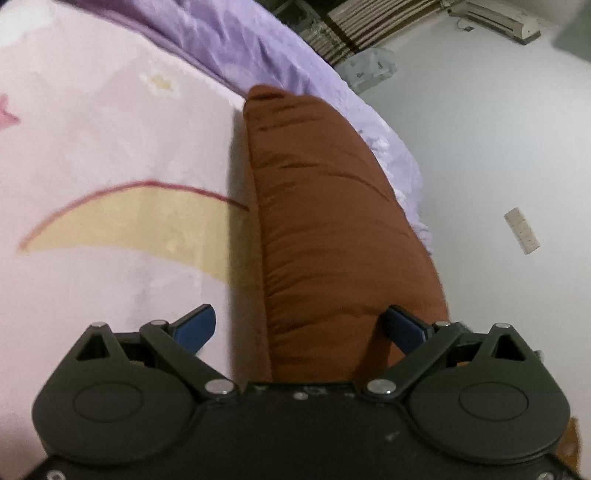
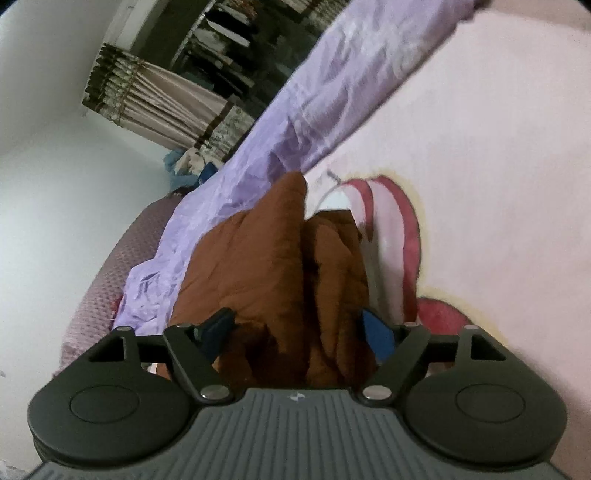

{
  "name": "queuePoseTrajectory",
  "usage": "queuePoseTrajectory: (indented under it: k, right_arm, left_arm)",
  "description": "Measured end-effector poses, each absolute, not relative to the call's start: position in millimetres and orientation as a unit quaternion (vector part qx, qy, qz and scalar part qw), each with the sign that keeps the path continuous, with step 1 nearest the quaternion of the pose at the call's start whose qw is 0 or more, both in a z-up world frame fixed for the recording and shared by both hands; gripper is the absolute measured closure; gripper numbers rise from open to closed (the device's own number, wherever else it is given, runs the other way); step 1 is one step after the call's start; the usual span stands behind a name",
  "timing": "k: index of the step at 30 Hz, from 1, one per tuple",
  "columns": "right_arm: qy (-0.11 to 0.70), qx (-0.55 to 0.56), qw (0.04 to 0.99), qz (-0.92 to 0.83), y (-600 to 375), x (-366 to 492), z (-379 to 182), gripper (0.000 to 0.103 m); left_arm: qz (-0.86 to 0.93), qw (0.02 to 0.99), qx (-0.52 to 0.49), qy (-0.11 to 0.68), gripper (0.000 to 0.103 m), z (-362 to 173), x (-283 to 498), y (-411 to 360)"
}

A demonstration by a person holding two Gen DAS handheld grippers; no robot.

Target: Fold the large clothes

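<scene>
On bed [image 1: 110, 147], brown garment [image 1: 325, 221] runs betw. both grippers' fingers: left gripper [image 1: 299, 325] & right gripper [image 2: 297, 328] spread wide, not clamping.

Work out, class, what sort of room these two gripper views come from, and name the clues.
Most likely a bedroom. A brown garment lies on a pink cartoon-print blanket beside rumpled lilac bedding, as on a bed. Striped curtains hang in the background, and an air-conditioning unit is mounted high on the wall.

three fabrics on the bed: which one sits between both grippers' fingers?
The brown garment, bunched in folds. The lilac sheet lies beyond it, and the pink blanket with the printed pattern lies flat beside it.
</scene>
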State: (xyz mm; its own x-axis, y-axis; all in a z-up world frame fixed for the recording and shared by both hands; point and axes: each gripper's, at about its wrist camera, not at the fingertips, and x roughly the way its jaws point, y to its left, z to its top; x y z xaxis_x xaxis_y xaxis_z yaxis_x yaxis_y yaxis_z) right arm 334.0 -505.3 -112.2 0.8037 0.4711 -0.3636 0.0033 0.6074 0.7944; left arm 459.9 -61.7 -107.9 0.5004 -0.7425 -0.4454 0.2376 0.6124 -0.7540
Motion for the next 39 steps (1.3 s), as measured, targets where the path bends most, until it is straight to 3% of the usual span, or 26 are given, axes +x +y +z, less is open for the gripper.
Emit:
queuePoseTrajectory:
  k: [10, 24, 25, 27, 30, 33, 39]
  right_arm:
    - [0.302, 0.458, 0.815, 0.188, -513, 372, -135, 0.011]
    - [0.296, 0.438, 0.822, 0.212, -499, 389, -131, 0.010]
    - [0.297, 0.435, 0.824, 0.209, -496, 389, -130, 0.012]
    - [0.297, 0.437, 0.824, 0.205, -493, 386, -129, 0.030]
    - [0.281, 0.440, 0.826, 0.214, -490, 375, -124, 0.052]
    - [0.267, 0.435, 0.833, 0.213, -484, 367, -109, 0.059]
    - [0.242, 0.410, 0.845, 0.244, -439, 363, -63, 0.059]
  left_arm:
    - [-0.359, 0.755, -0.361, 0.414, 0.000, -119, 498, -79]
    - [-0.380, 0.751, -0.334, 0.425, 0.000, -115, 526, -103]
    - [-0.378, 0.752, -0.332, 0.426, 0.000, -114, 523, -103]
    - [-0.374, 0.753, -0.335, 0.425, 0.000, -111, 521, -104]
    - [-0.376, 0.761, -0.330, 0.414, 0.009, -103, 512, -100]
    - [-0.383, 0.761, -0.329, 0.406, 0.017, -93, 506, -93]
    - [-0.388, 0.789, -0.315, 0.358, 0.017, -52, 491, -41]
